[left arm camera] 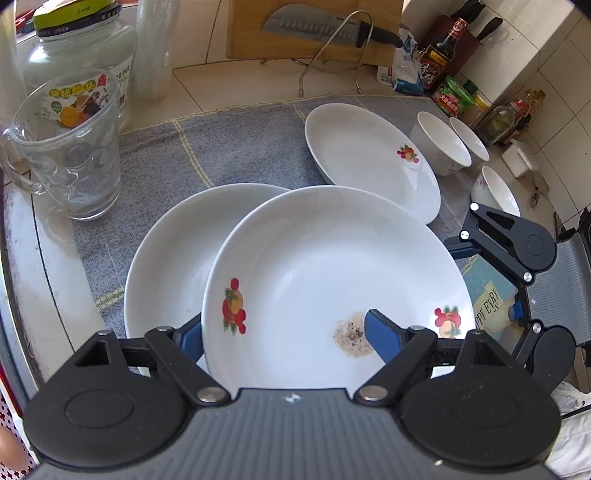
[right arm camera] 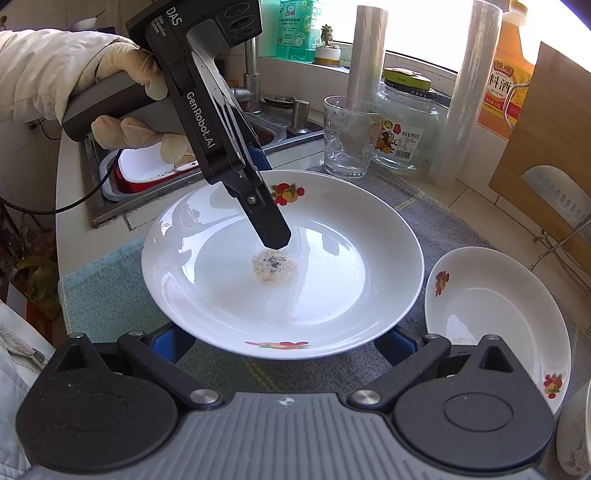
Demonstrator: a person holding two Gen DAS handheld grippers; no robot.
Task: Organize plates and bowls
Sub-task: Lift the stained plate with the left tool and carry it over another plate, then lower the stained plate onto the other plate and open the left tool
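My left gripper [left arm camera: 284, 328] is shut on a white fruit-patterned plate [left arm camera: 325, 266]. One finger sits under the plate's rim and the other finger [right arm camera: 275, 236] presses inside it, beside a crusty food stain [right arm camera: 275, 267]. The held plate [right arm camera: 332, 295] overlaps a second white plate [left arm camera: 166, 258] on the grey cloth [left arm camera: 229, 147]. A third plate [left arm camera: 369, 155] [right arm camera: 491, 314] lies further right, with three white bowls [left arm camera: 439, 147] beyond it. My right gripper [right arm camera: 280, 343] stands open just below the held plate's near rim, which hides its fingertips; it also shows in the left wrist view [left arm camera: 491, 280].
A glass mug [left arm camera: 70, 158] and a glass jar [left arm camera: 81, 55] stand at the cloth's left. A knife on a wooden board [left arm camera: 314, 26] and sauce bottles [left arm camera: 443, 51] line the back. A sink with a red-and-white basin [right arm camera: 147, 166] lies beyond the counter edge. A gloved hand [right arm camera: 122, 70] holds the left gripper.
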